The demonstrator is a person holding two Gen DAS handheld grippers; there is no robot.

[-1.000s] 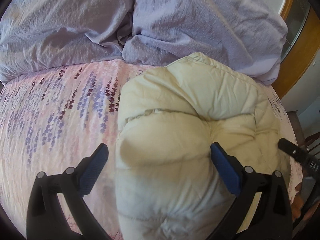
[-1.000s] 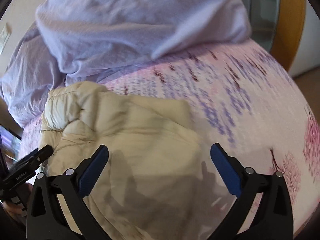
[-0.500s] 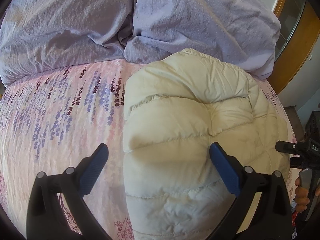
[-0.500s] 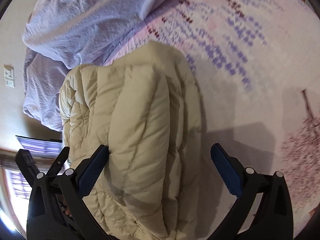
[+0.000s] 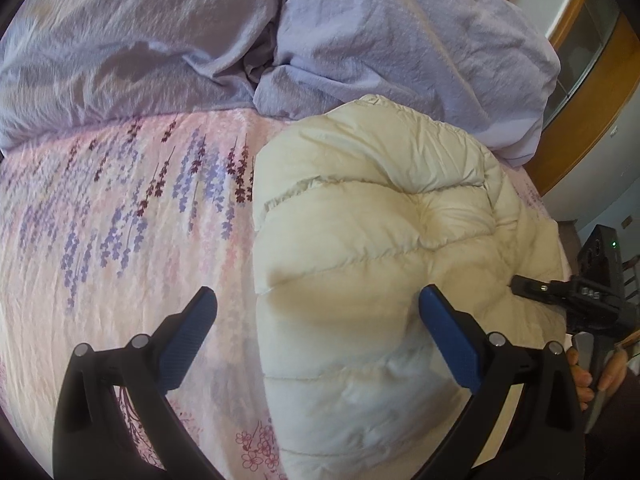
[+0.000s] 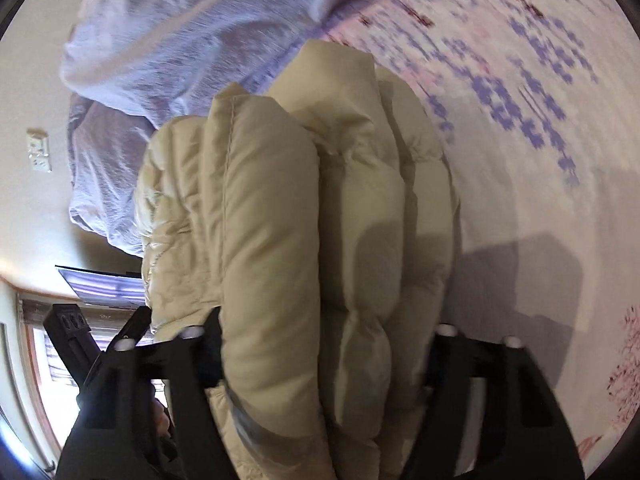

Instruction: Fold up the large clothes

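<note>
A cream puffy down jacket lies folded in a thick bundle on the pink floral bed sheet. My left gripper is open above it; its right finger rests against the jacket, its left finger is over the sheet. My right gripper is open with its jaws wide around the folded jacket, which fills the gap and hides both pads. The right gripper also shows at the jacket's right edge in the left wrist view.
A rumpled lilac duvet is piled along the far side of the bed, touching the jacket's far end. A wooden frame stands at the right. A wall socket and a window show at the left of the right wrist view.
My right gripper has turned and pushed forward so the folded jacket now sits between its jaws. My left gripper has drawn back slightly and stays open.
</note>
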